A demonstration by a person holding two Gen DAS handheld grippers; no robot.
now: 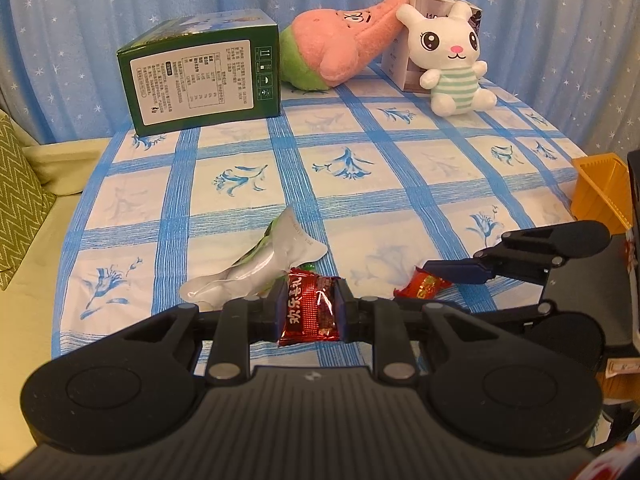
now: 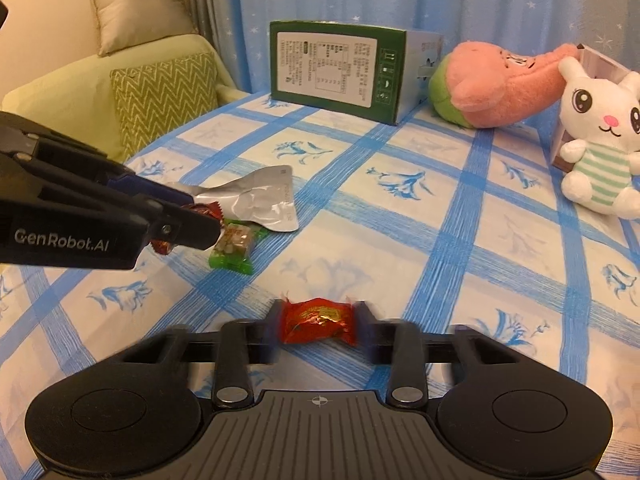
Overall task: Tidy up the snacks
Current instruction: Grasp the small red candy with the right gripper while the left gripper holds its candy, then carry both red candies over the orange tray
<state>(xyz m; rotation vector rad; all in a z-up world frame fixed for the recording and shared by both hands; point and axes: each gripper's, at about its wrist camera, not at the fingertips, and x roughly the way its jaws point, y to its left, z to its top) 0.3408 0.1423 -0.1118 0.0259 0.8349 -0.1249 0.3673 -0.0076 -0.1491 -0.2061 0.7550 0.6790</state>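
My left gripper (image 1: 309,300) is shut on a dark red snack packet (image 1: 308,318), held just above the blue checked tablecloth (image 1: 360,208). In the right wrist view the left gripper (image 2: 200,216) comes in from the left with that packet (image 2: 206,210) at its tips. My right gripper (image 2: 319,316) has its pads against both ends of a red candy (image 2: 318,320) on the cloth. From the left wrist view the right gripper (image 1: 434,278) reaches in from the right over this candy (image 1: 424,287). A silver pouch (image 2: 256,200) and a green wrapped candy (image 2: 234,248) lie beside the left gripper.
A green carton (image 1: 200,76) lies at the back of the table. Beside it are a pink plush (image 1: 340,44) and a white rabbit toy (image 1: 452,60), which leans on a white box (image 1: 396,64). An orange bin (image 1: 600,188) stands at the right edge. A sofa with cushions (image 2: 160,96) is on the left.
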